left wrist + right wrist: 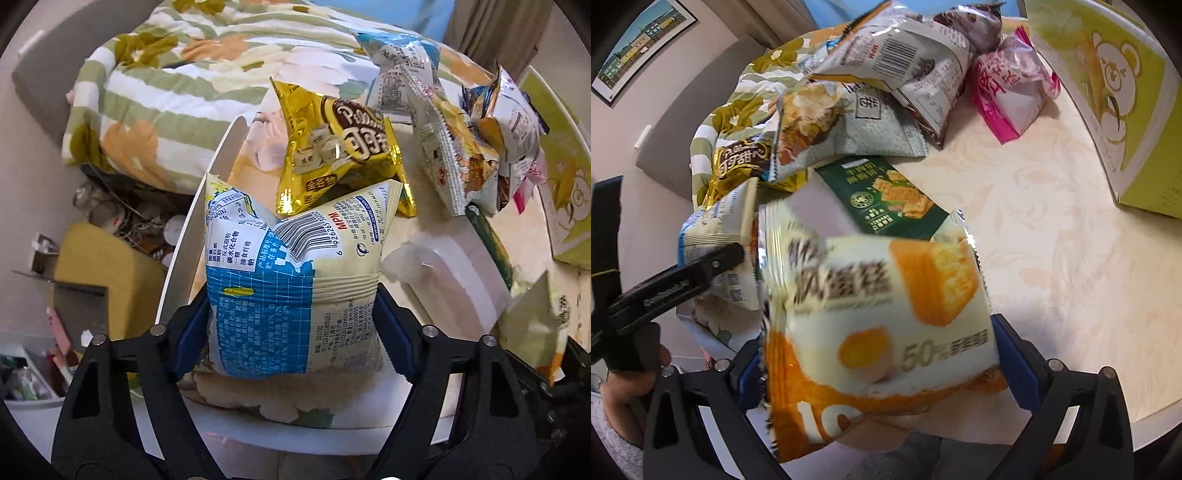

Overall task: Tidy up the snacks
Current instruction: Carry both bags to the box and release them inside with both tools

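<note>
My left gripper (291, 325) is shut on a cream and blue snack bag (295, 280), back side with barcode up, held above the near edge of the round table (546, 229). My right gripper (879, 354) is shut on a cream and orange cake packet (882, 314), which also shows at the right of the left wrist view (539, 325). A gold bag (340, 147), a green cracker pack (886, 195), a pink packet (1012, 85) and several white bags (905, 59) lie on the table. The left gripper also shows in the right wrist view (713, 266).
A lime-green box with a bear print (1108, 85) stands at the table's right. A clear plastic lid (454, 280) lies near the middle. A bed with a floral striped quilt (166, 92) is behind the table. Clutter and a yellow box (99, 273) sit on the floor left.
</note>
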`<state>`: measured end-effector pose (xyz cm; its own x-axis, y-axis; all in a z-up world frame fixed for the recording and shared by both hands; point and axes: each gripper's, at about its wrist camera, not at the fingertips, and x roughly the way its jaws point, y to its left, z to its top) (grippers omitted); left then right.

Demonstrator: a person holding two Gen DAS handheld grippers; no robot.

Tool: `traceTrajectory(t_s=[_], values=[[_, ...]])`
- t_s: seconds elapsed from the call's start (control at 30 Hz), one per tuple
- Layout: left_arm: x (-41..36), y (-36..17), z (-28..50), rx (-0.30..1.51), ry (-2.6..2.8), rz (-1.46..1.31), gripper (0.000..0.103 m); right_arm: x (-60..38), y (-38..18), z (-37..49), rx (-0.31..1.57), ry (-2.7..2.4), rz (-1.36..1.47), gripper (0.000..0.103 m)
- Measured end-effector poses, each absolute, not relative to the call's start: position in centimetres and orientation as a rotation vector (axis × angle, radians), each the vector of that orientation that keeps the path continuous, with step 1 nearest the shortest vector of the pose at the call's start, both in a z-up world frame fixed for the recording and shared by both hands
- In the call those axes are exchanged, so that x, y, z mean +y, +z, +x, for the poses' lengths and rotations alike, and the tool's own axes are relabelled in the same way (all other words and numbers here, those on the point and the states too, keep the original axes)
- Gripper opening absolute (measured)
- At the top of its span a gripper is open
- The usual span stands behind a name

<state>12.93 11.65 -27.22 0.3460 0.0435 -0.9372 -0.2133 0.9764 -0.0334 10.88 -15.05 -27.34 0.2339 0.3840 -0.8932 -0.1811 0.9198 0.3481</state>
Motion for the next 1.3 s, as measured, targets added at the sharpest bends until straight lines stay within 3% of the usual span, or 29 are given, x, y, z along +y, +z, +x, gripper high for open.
traceTrajectory(t_s=[0.17, 0.33, 0.87, 1.3], values=[[12.1, -26.5, 12.3, 1.215, 0.142, -0.22, 0.073, -15.3, -26.9, 10.8, 1.26, 0.4, 0.159, 0.086], [11.8, -26.0, 11.3, 1.21, 0.129, -0.234, 0.073, -15.9, -26.6, 10.7, 1.252, 0.397, 0.173, 0.08], [9.0, -17.8, 10.3, 1.065, 0.022, -0.224, 0.073, -17.9, -19.9, 9.8, 1.116, 0.361, 0.169, 0.079], [0.0, -8.9, 15.5, 0.908, -0.147, -0.16, 0.073, -25.3, -10.8, 11.6, 0.976, 0.26, 0.211, 0.079]])
